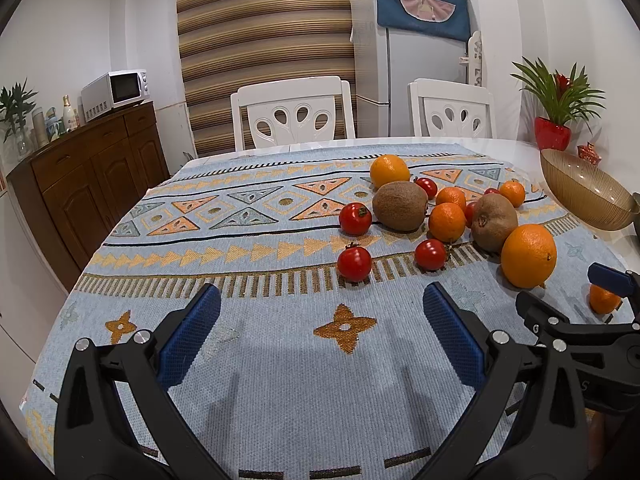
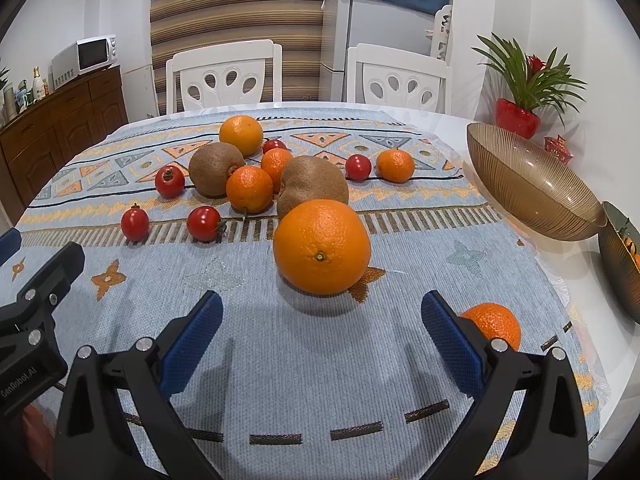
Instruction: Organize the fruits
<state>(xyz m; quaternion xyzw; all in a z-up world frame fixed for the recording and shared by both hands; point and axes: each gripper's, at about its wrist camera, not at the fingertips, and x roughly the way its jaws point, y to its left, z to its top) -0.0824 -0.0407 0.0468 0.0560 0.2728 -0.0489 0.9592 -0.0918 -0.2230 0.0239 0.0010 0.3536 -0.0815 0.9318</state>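
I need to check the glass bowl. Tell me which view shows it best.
The right wrist view: the bowl shows whole, its inside visible. The left wrist view crowds the bowl against its right edge, smaller.

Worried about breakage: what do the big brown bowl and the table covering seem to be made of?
Big brown bowl: probably tinted glass, possibly plastic; it is translucent, glossy and finely ribbed. Table covering: woven fabric, matte, with a coarse visible weave and woven-in patterns.

We see our left claw (image 1: 322, 332) as two black plastic arms, each tipped with a blue textured pad and fastened with silver screws. Our right claw (image 2: 322, 338) is built alike. At nine o'clock in the right wrist view, the neighbouring black frame carries white lettering.
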